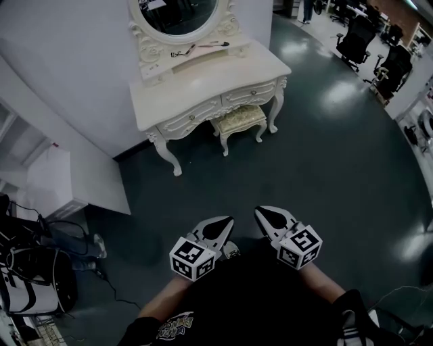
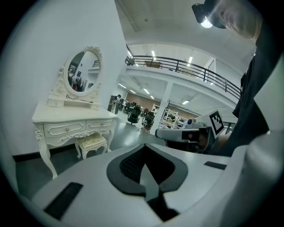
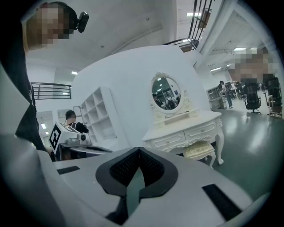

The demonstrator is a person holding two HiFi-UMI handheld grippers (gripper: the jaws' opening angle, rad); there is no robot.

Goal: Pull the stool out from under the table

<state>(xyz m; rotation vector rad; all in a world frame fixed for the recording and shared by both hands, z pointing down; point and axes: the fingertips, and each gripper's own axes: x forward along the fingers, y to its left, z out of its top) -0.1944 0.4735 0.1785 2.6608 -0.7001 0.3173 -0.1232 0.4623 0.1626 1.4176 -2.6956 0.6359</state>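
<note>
A small cream stool (image 1: 239, 120) with a patterned cushion stands tucked under the white dressing table (image 1: 203, 88), between its carved legs. The stool (image 2: 92, 142) shows at lower left of the left gripper view, and the stool (image 3: 199, 151) at right of centre in the right gripper view. Both grippers hang close to the person's body, well short of the table. My left gripper (image 1: 218, 228) is shut and empty. My right gripper (image 1: 268, 217) is shut and empty too. The jaws of each meet with nothing between them.
An oval mirror (image 1: 181, 17) stands on the table top against a white wall. A white shelf unit (image 1: 67, 182) and a black-and-white bag (image 1: 27, 287) stand to the left. Office chairs (image 1: 379, 54) stand at the far right. Dark green floor (image 1: 291, 155) lies between me and the stool.
</note>
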